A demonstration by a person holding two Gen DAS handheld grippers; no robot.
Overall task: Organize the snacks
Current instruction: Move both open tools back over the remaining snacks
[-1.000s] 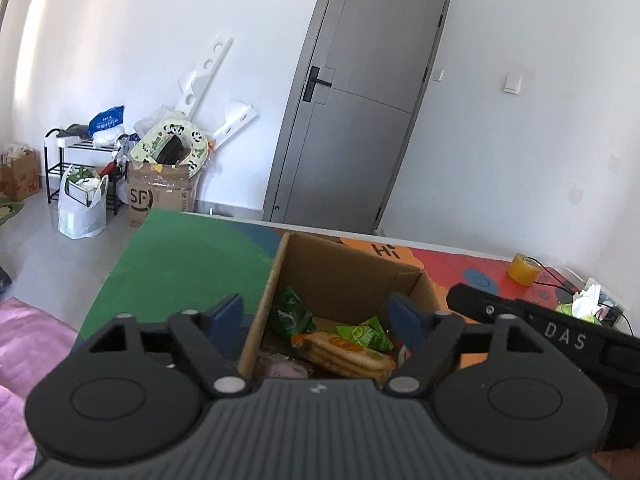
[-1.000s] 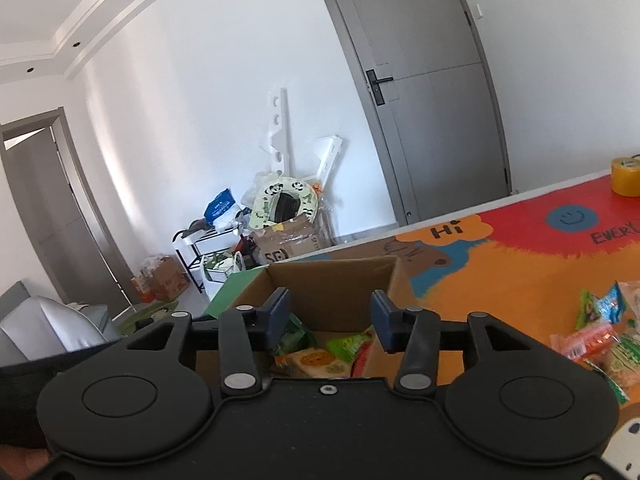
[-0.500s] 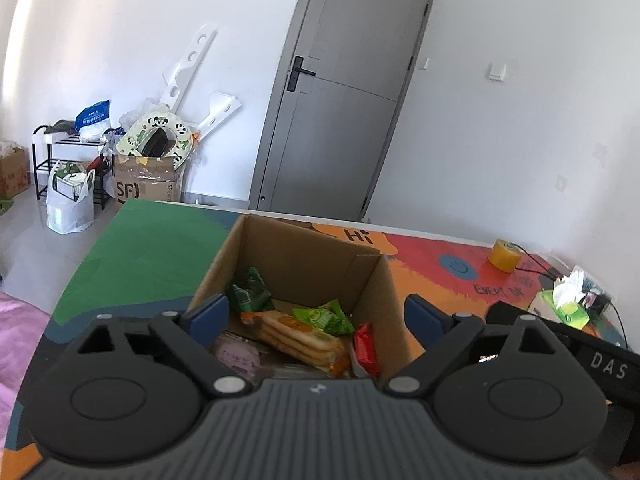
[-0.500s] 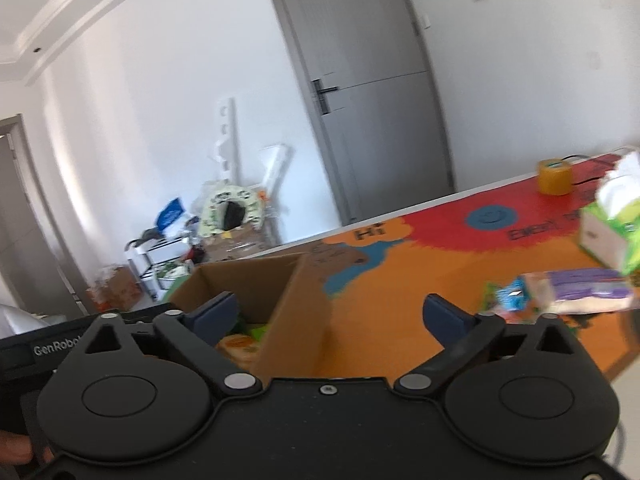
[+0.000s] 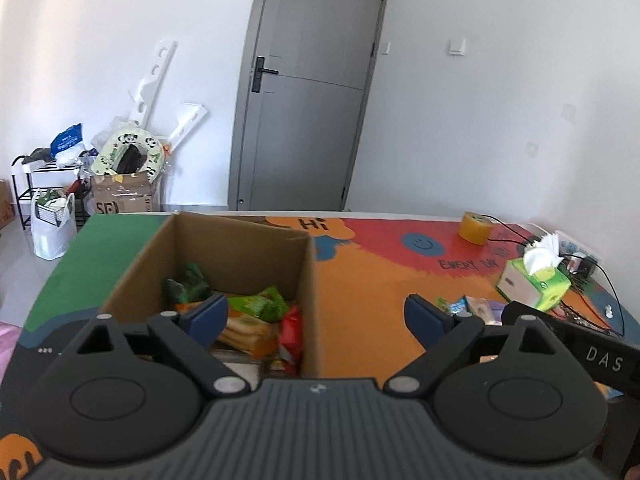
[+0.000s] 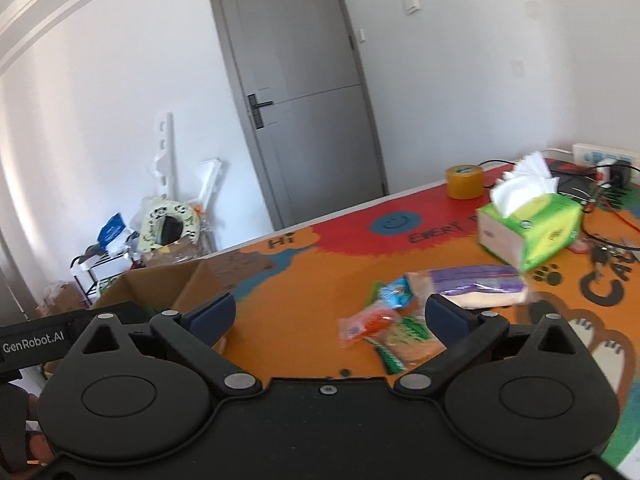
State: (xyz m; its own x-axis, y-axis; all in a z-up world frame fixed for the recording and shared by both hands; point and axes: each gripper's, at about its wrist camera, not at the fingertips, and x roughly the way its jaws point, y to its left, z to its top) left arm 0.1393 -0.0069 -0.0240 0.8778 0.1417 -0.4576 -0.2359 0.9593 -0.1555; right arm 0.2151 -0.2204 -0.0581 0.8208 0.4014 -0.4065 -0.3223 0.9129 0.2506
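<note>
Table (image 6: pixel 304 312): covered by a bright cartoon mat, orange and red with a green end; carries everything below.
Cardboard box (image 5: pixel 240 248): open-topped, on the green-orange part of the mat, left side in both views. Its right wall sits between the left gripper's fingers in the left wrist view.
Snacks in box (image 5: pixel 256 316): green packets, a stack of orange-wrapped crackers, a red packet leaning against the right wall.
Left gripper (image 5: pixel 316 314): jaws wide apart, nothing between the pads; it hangs above the near edge of the box, left finger over the contents, right finger over bare mat.
Right gripper (image 6: pixel 330 312): jaws spread to full width after just opening, nothing held. Loose snacks lie on the mat beyond and between the fingers, not touching the pads.
Tissue box (image 6: pixel 528 232): green and white, tissue sticking up, far right of the mat, behind the loose snacks.
Purple-topped packet (image 6: pixel 476 286): long, lying flat, just in front of the tissue box; somewhat blurred.
Loose snack pile (image 6: pixel 380 324): orange-red packet, blue packet, green-striped packets, overlapping one another on the orange area, well apart from the cardboard box.
Tape roll (image 6: pixel 464 180): yellow-brown, standing near the far edge of the mat.
Cables (image 6: pixel 600 232): tangled at the far right corner, next to the tissue box.
</note>
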